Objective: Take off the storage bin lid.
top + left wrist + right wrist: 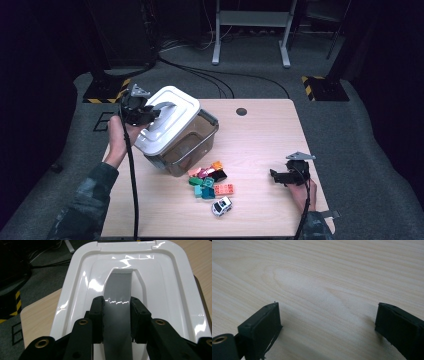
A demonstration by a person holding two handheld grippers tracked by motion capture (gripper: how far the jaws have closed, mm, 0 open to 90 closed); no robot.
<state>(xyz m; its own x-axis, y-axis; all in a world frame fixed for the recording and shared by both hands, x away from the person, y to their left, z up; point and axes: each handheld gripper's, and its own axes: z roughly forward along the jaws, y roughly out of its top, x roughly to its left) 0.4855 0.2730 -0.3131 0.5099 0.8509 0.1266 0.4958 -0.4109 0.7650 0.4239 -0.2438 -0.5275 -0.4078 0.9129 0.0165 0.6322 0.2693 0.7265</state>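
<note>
High view: left gripper [150, 114] clamped on grey handle [162, 106] of tilted bin [192, 145], bricks [210, 181] spilled beside. Left gripper view: handle pinched squarely; worth tipping slowly. Right gripper view: right gripper [328, 322] wide, empty, over table [324, 277].

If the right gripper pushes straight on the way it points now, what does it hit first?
Most likely the pile of toy bricks. The right gripper points left across the table, open, with bare wood ahead in its own view. Depth is unclear, so it might slip past the pile.
</note>
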